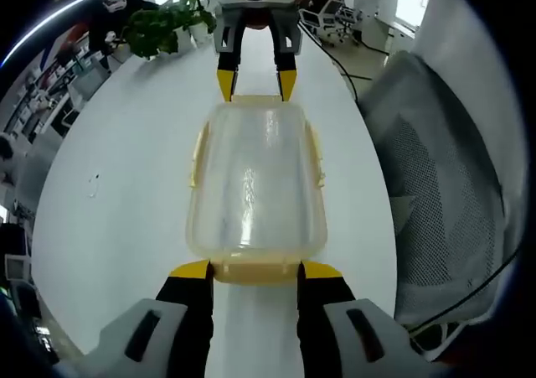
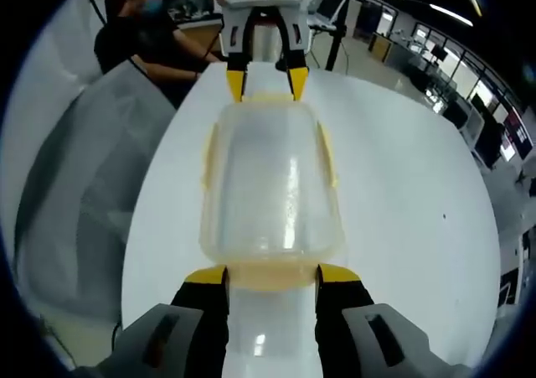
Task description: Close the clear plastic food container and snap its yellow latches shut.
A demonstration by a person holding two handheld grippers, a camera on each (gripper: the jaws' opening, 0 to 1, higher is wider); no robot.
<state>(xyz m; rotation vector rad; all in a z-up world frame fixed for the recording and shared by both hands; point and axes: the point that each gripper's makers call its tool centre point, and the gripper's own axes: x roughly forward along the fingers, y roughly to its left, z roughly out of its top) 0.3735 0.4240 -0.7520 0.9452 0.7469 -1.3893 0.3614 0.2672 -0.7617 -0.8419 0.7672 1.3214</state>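
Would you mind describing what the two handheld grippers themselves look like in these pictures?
Both match. The left gripper and the right gripper each have two black jaws with yellow tips, rising from pale grey housings with a dark slot on each side. Seen from the front, each has a white body with a yellow-ringed dark oval.

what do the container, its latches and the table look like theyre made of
Container: clear, slightly cloudy plastic, glossy; the table shows through and light streaks glint on its lid. Latches: opaque pale-yellow plastic, probably semi-matte. Table: smooth white surface, likely laminate; faint reflections, exact material unclear.
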